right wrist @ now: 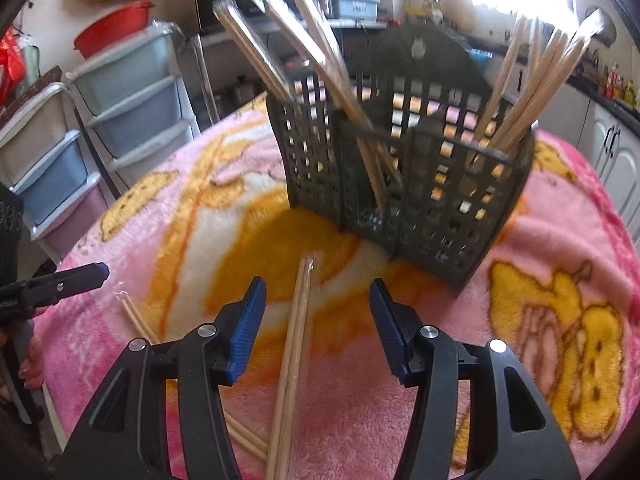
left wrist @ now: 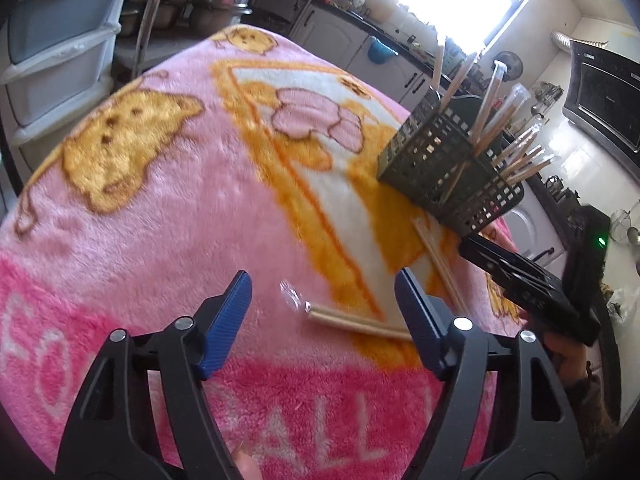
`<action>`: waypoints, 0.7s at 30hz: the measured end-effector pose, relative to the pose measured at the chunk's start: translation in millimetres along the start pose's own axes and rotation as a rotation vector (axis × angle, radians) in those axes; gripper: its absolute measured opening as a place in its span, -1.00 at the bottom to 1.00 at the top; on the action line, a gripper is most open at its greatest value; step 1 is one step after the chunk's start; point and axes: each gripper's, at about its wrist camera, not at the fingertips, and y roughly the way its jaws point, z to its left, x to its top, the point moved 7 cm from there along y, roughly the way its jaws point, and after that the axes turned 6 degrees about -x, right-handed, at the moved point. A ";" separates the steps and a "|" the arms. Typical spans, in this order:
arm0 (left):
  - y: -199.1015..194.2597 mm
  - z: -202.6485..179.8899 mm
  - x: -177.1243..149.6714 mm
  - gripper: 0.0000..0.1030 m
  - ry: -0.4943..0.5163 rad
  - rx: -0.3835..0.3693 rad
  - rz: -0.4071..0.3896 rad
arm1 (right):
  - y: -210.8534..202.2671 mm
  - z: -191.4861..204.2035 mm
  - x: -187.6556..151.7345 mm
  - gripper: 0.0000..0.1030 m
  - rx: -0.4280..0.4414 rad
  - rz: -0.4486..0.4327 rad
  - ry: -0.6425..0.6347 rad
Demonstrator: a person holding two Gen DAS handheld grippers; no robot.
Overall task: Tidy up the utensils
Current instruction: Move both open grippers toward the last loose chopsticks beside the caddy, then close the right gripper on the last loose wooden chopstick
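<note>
A dark perforated utensil basket (right wrist: pixel 404 168) stands on the pink blanket with several plastic-wrapped wooden chopsticks leaning out of its compartments. My right gripper (right wrist: pixel 317 286) is open just short of the basket, and a wrapped chopstick pair (right wrist: pixel 298 344) lies on the blanket between its blue pads without touching them. My left gripper (left wrist: pixel 323 280) is open too. Another wrapped pair (left wrist: pixel 356 322) lies crosswise between its fingers, touching neither pad. In the left wrist view the basket (left wrist: pixel 452 168) is at the right, with the right gripper (left wrist: pixel 472 250) below it.
A pink and orange fleece blanket (left wrist: pixel 160 208) covers the round table. More loose chopsticks (right wrist: pixel 138 320) lie near the left gripper (right wrist: pixel 98 271). Plastic drawer units (right wrist: pixel 120 92) stand beyond the table's left edge, and kitchen counters and cabinets (left wrist: pixel 340 36) run behind.
</note>
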 end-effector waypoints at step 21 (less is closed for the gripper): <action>26.4 13.5 -8.7 -0.87 -0.030 -0.005 0.061 | 59.9 15.9 13.6 -0.36 -0.017 0.193 -0.038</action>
